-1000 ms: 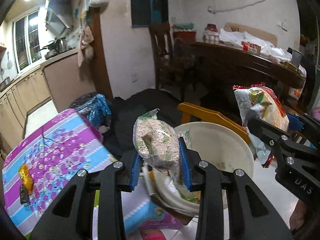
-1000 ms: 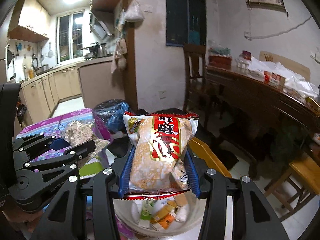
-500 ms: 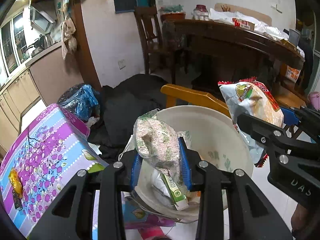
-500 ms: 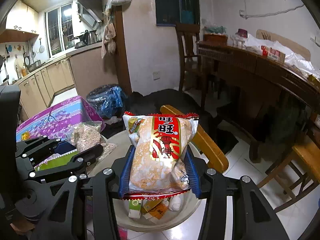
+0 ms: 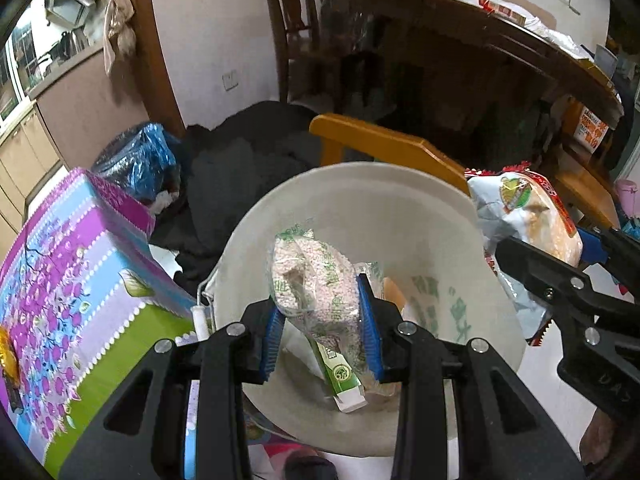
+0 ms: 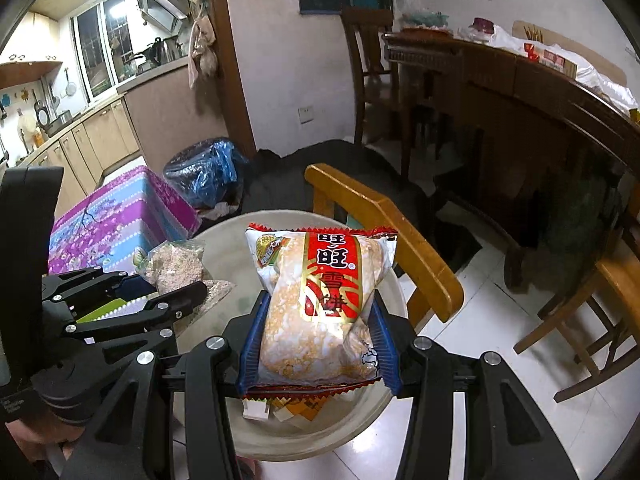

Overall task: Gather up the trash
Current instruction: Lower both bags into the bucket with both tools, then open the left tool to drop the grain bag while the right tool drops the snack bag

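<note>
My left gripper (image 5: 320,328) is shut on a clear bag of pinkish grains (image 5: 316,292) and holds it over a cream plastic basin (image 5: 400,208). The basin holds a green carton (image 5: 340,376) and other wrappers. My right gripper (image 6: 318,340) is shut on a red and white rice cracker packet (image 6: 324,304), held above the same basin (image 6: 384,396). The packet shows at the right of the left wrist view (image 5: 528,224), and the grain bag shows at the left of the right wrist view (image 6: 176,264).
A purple floral box (image 5: 72,280) stands left of the basin. An orange wooden chair back (image 5: 384,148) is just behind it, and a blue-lined trash bag (image 6: 208,168) and dark cloth lie beyond. A dark wooden table (image 6: 540,92) is at the right.
Both grippers have tilted down and moved closer over the basin, each still holding its bag. The basin now fills more of both views.
</note>
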Motion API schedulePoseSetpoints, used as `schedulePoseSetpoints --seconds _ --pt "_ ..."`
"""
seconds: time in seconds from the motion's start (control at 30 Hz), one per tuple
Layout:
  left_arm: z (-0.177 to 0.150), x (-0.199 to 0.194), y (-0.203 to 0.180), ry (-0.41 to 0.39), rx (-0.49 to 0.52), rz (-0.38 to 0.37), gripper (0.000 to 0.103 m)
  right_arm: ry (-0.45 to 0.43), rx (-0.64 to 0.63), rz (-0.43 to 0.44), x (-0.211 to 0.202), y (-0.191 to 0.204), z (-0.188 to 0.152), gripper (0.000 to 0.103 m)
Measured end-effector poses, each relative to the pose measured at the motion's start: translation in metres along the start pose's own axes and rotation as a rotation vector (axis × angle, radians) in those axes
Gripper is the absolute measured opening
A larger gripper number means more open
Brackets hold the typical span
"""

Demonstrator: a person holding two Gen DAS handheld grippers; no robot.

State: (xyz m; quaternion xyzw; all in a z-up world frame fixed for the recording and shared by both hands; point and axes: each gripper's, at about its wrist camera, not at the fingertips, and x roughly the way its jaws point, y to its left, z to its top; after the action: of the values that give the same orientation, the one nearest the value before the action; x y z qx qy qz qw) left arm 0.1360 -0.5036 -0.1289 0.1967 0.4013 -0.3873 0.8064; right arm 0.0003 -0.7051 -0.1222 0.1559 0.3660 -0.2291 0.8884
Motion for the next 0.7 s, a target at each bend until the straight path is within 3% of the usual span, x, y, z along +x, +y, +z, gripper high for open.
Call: schedulePoseSetpoints --seconds 0.6,0.67,0.7 --pt "0.002 0.009 0.002 0.019 -0.003 0.026 0.035 0.014 0.018 0.006 0.017 0.002 -0.006 0.05" --pt "0.003 0.011 0.003 0.019 -0.007 0.034 0.039 0.021 0.027 0.017 0.019 0.0 -0.008 0.05" --pt "0.003 0.011 0.003 0.018 -0.008 0.037 0.046 0.023 0.029 0.018 0.02 -0.001 -0.009 0.051"
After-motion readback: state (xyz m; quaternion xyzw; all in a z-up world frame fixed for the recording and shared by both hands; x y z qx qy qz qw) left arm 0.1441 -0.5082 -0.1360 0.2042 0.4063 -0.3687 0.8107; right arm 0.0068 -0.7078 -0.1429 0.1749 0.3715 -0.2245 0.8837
